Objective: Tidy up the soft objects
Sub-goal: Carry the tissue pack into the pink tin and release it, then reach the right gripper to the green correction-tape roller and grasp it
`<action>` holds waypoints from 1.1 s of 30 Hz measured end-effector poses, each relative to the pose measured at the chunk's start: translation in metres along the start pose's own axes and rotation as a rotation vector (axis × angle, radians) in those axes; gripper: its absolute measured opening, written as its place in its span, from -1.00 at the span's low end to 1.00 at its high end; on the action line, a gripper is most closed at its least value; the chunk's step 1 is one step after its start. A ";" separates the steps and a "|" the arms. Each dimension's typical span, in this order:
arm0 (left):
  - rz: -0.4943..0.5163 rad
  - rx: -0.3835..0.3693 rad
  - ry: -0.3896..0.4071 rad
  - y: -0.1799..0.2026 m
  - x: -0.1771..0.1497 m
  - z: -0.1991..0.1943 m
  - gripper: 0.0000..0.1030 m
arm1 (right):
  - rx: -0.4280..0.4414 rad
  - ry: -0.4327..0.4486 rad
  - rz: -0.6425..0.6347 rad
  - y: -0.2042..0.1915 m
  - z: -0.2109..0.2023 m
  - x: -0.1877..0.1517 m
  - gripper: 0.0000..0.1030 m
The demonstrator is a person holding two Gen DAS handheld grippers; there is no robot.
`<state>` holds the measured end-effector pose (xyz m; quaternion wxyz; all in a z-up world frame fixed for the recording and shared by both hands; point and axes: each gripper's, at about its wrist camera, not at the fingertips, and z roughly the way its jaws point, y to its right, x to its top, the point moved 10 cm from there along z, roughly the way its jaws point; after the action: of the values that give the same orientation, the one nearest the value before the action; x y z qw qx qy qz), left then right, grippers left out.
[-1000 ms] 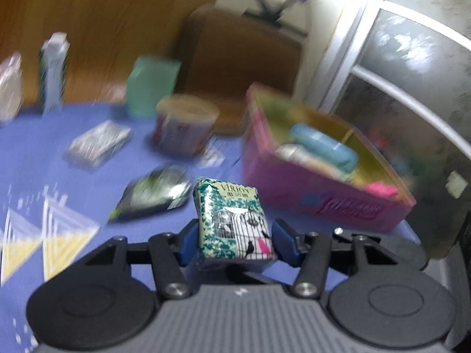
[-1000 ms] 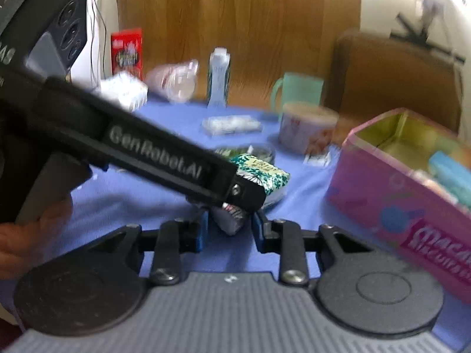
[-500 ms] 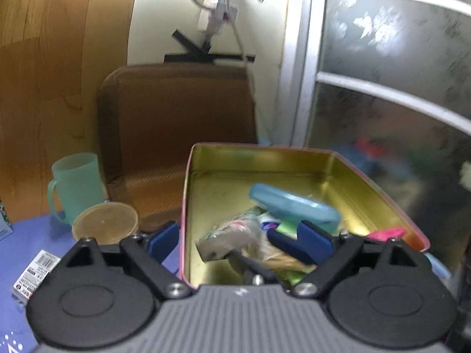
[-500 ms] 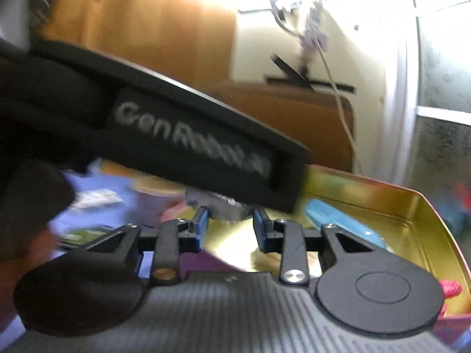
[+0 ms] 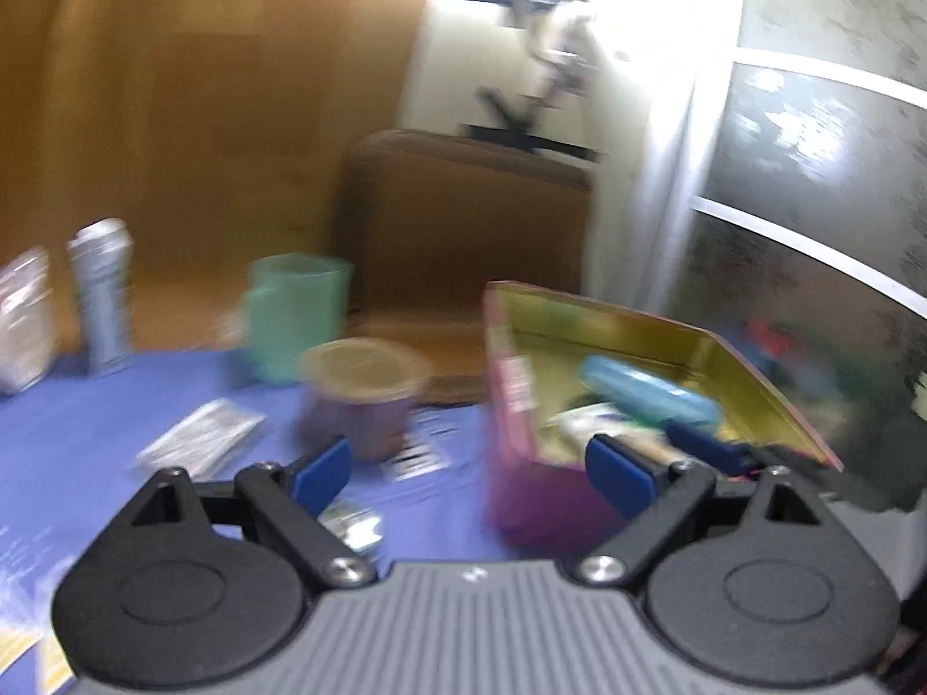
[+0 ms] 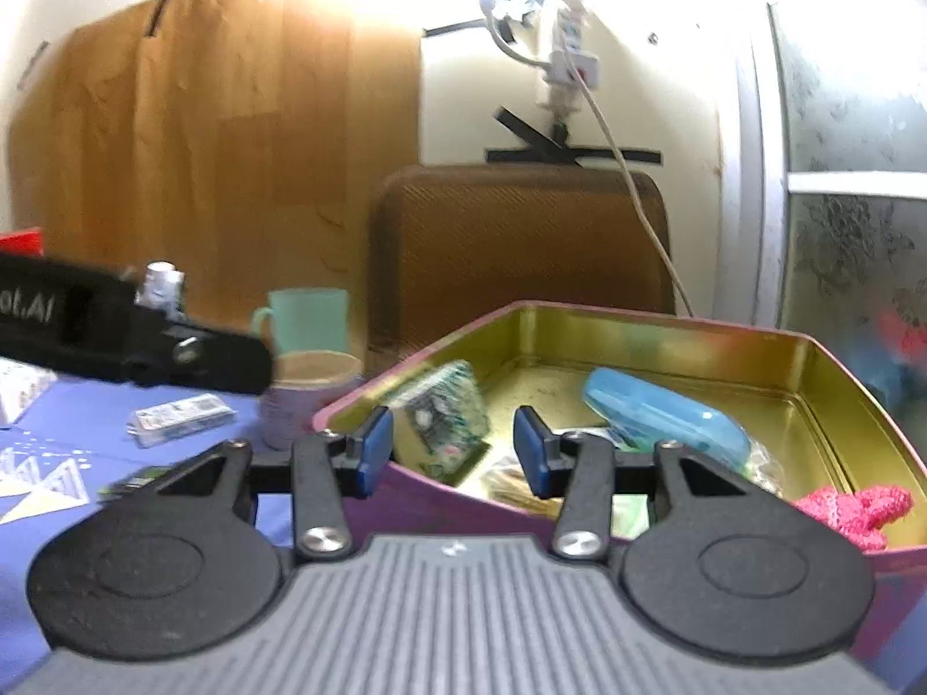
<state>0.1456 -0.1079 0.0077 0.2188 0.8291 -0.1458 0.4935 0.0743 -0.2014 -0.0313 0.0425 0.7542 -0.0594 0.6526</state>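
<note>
A pink tin with a gold inside (image 6: pixel 666 336) stands on the blue tablecloth; it also shows in the left wrist view (image 5: pixel 637 313). In it lie a green tissue pack (image 6: pixel 443 411), a blue case (image 6: pixel 660 414), some wrapped packets and a pink knitted piece (image 6: pixel 851 507). My right gripper (image 6: pixel 452 452) is open and empty just above the tin's near left corner. My left gripper (image 5: pixel 469 469) is open wide and empty, left of the tin over the cloth; its body (image 6: pixel 133 341) shows in the right wrist view.
On the cloth left of the tin stand a paper-lidded cup (image 5: pixel 362 388), a green mug (image 5: pixel 292 315), a small carton (image 5: pixel 104 289) and flat packets (image 5: pixel 200 443) (image 5: pixel 353 524). A brown chair back (image 6: pixel 521 243) is behind the table. A frosted glass door is at right.
My left gripper let the green tissue pack go into the tin and drew back to the left. My right gripper opened and let go of the small packet it held.
</note>
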 end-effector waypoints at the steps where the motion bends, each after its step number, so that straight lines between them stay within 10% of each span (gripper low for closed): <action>1: -0.028 0.038 -0.002 -0.020 -0.006 -0.007 0.77 | 0.018 0.010 -0.008 -0.007 -0.002 0.001 -0.05; 8: -0.238 0.256 -0.057 -0.142 -0.051 -0.039 0.77 | 0.275 -0.084 -0.088 -0.085 0.008 -0.008 0.17; 14: -0.319 0.241 -0.036 -0.165 -0.059 -0.047 0.78 | 0.354 -0.197 -0.209 -0.134 0.049 -0.018 0.62; 22: -0.275 0.214 -0.013 -0.153 -0.057 -0.050 0.78 | 0.399 -0.425 -0.030 -0.134 0.106 -0.037 0.37; 33: -0.340 0.176 -0.017 -0.160 -0.060 -0.052 0.84 | 0.450 -0.405 -0.013 -0.146 0.014 -0.056 0.24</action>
<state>0.1518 0.0581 -0.0583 0.2246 0.8619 0.0384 0.4531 0.1017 -0.0574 -0.0869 -0.1342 0.8598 0.0846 0.4854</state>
